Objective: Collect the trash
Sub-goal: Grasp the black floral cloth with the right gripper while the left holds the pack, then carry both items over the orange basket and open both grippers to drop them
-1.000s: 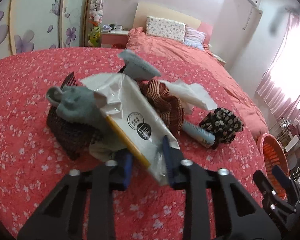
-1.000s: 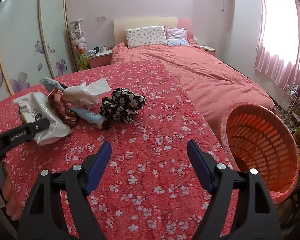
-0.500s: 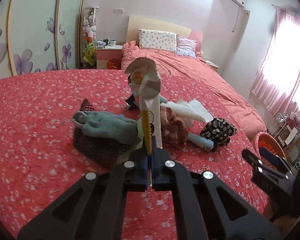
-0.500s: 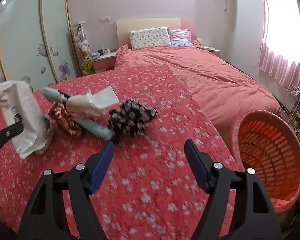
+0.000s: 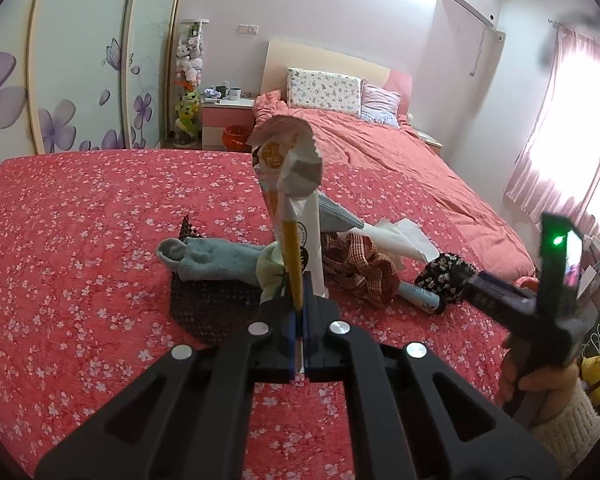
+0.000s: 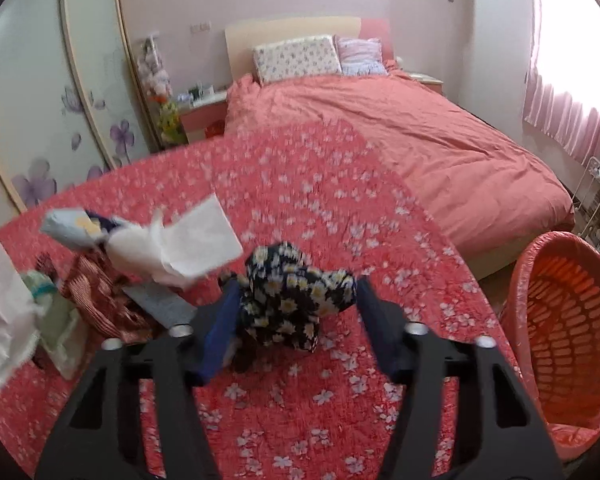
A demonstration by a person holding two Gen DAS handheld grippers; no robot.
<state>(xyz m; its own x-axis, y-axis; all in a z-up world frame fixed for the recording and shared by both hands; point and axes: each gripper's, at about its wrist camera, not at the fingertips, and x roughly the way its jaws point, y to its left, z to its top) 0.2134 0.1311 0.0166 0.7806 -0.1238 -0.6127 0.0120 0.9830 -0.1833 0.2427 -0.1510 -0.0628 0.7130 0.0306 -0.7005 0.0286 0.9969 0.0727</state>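
Note:
My left gripper [image 5: 299, 312] is shut on a white paper wrapper with a yellow stripe [image 5: 296, 200] and holds it upright above the pile. The wrapper also shows at the left edge of the right wrist view [image 6: 0, 312]. My right gripper [image 6: 296, 320] is open, its jaws on either side of a black daisy-print cloth [image 6: 296, 300] on the red flowered bedspread [image 6: 320, 184]. A white tissue [image 6: 188, 240], a light blue tube [image 6: 160, 304] and a blue packet [image 6: 72, 226] lie to its left.
An orange laundry basket [image 6: 572, 320] stands on the floor at the right of the bed. A grey sock [image 5: 208, 258], a dark mesh cloth [image 5: 208, 304] and a red checked cloth [image 5: 360, 268] lie in the pile. A bedside cabinet [image 5: 228, 116] stands behind.
My left gripper has closed on the white wrapper and lifted it upright off the pile. My right gripper has moved forward and left until its open jaws flank the daisy-print cloth.

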